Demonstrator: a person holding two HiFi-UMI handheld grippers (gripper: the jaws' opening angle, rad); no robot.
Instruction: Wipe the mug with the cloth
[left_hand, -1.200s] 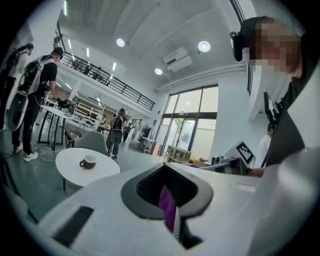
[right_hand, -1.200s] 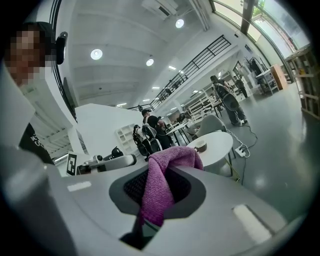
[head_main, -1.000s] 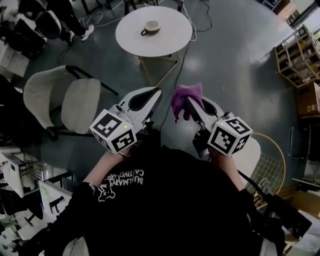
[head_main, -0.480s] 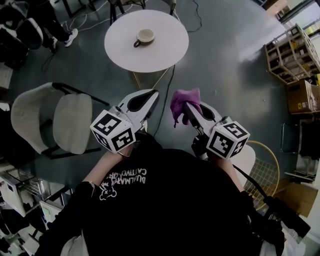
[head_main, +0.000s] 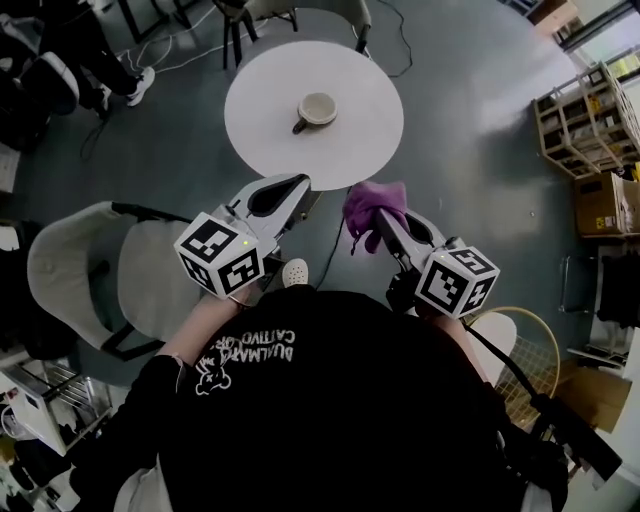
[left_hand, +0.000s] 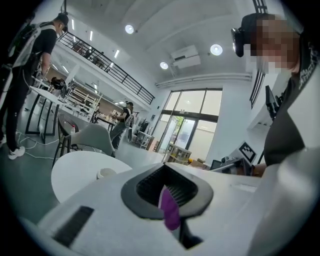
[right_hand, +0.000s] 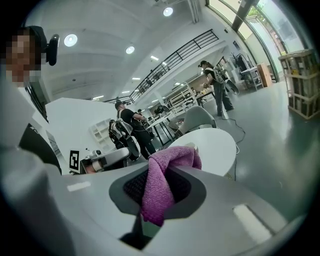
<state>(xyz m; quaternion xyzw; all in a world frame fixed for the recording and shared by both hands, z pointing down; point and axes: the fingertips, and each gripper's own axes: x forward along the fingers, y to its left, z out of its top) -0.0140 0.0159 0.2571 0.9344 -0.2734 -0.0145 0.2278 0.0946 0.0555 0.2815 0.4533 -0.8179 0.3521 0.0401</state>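
Observation:
A cream mug (head_main: 318, 108) stands near the middle of a round white table (head_main: 270, 130) ahead of me, with its handle turned toward me. My right gripper (head_main: 378, 218) is shut on a bunched purple cloth (head_main: 372, 204), which hangs over its tip (right_hand: 157, 195) short of the table's near edge. My left gripper (head_main: 300, 186) is shut beside it, just short of that edge. In the left gripper view a thin purple sliver (left_hand: 170, 212) shows at the seam of the jaws; what it is I cannot tell. The mug (left_hand: 106, 173) sits beyond, on the table (left_hand: 70, 175).
A pale padded chair (head_main: 90, 280) stands at my left. More chairs (head_main: 300, 10) stand beyond the table, and a cable (head_main: 400, 40) runs across the grey floor. Wooden shelving (head_main: 590, 120) and boxes line the right side. A wire-framed seat (head_main: 535, 335) is at my right. People (right_hand: 217, 85) stand far off.
The table and mug have come nearer and lower in the head view. Both grippers were carried forward toward the table's near edge, and the cloth stayed in the right one.

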